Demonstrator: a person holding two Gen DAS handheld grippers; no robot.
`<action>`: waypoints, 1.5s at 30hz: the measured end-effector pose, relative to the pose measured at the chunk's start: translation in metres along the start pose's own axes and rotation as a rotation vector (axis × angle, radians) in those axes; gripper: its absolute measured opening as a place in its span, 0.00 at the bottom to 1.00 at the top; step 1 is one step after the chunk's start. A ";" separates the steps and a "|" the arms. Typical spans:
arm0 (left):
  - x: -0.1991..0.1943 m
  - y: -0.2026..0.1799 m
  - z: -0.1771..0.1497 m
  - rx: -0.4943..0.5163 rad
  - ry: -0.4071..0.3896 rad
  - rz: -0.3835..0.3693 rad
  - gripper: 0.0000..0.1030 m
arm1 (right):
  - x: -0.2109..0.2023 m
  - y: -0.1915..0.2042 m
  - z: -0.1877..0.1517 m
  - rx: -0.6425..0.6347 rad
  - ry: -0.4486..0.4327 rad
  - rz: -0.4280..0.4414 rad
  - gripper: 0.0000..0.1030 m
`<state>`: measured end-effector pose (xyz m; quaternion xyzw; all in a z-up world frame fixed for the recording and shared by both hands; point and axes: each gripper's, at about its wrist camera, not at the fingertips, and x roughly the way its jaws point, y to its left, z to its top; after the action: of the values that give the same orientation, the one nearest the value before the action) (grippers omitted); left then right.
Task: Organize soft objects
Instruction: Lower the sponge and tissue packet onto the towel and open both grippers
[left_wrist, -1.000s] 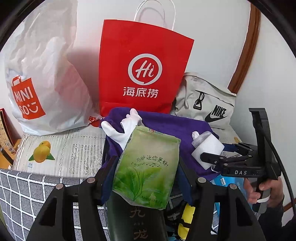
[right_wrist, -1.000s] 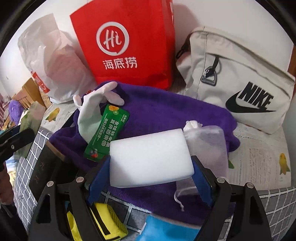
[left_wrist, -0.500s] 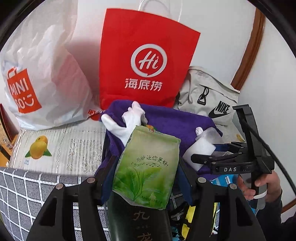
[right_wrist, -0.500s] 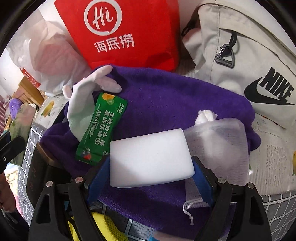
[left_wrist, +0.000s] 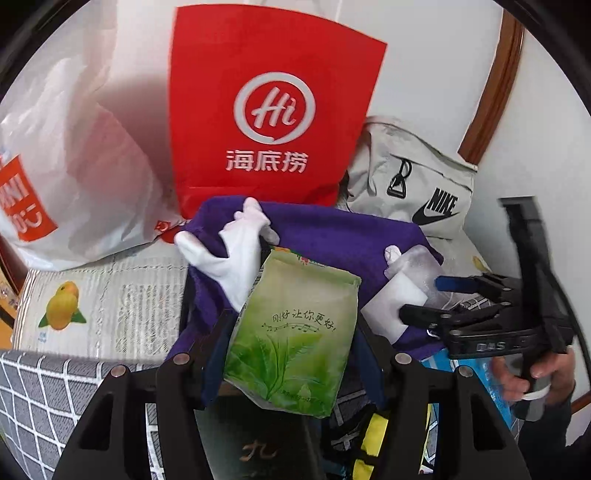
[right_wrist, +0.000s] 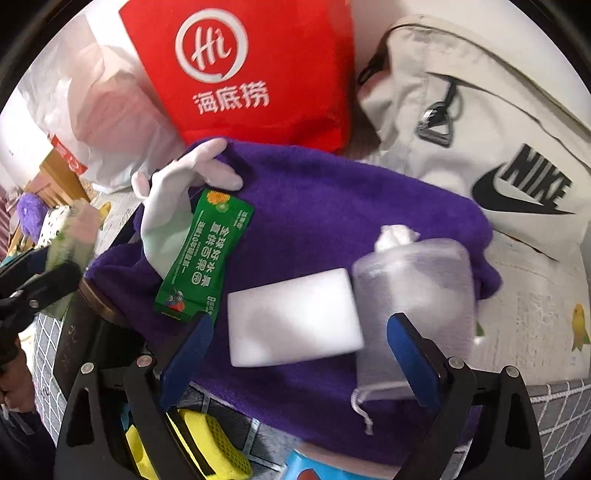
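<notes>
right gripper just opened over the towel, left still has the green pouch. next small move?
Probably back the right gripper away: its jaws stand open and the white sponge lies loose on the purple towel. The left gripper can then bring the green pouch over.

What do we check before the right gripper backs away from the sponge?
1. Right gripper open, gaps on both sides of the sponge: ok.
2. Sponge lying flat on the towel: ok.
3. Mesh bag and its drawstring free of the right-hand finger: cannot tell, they overlap in the right wrist view.
4. Sachet free of the left-hand finger: cannot tell, its lower corner sits close to the tip.
5. Left gripper shut on the pouch: ok.
</notes>
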<state>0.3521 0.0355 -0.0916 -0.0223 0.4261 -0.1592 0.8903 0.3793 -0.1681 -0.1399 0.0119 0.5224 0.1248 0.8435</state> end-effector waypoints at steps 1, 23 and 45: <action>0.002 -0.002 0.002 0.009 0.004 -0.002 0.57 | -0.006 -0.003 -0.002 0.004 -0.014 -0.003 0.92; 0.087 -0.043 0.043 0.066 0.145 -0.010 0.57 | -0.045 -0.048 -0.032 0.049 -0.121 -0.014 0.92; 0.079 -0.048 0.040 0.066 0.184 0.052 0.78 | -0.047 -0.046 -0.034 0.056 -0.123 -0.001 0.91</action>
<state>0.4167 -0.0377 -0.1167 0.0329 0.5011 -0.1511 0.8515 0.3384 -0.2263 -0.1210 0.0427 0.4726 0.1086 0.8735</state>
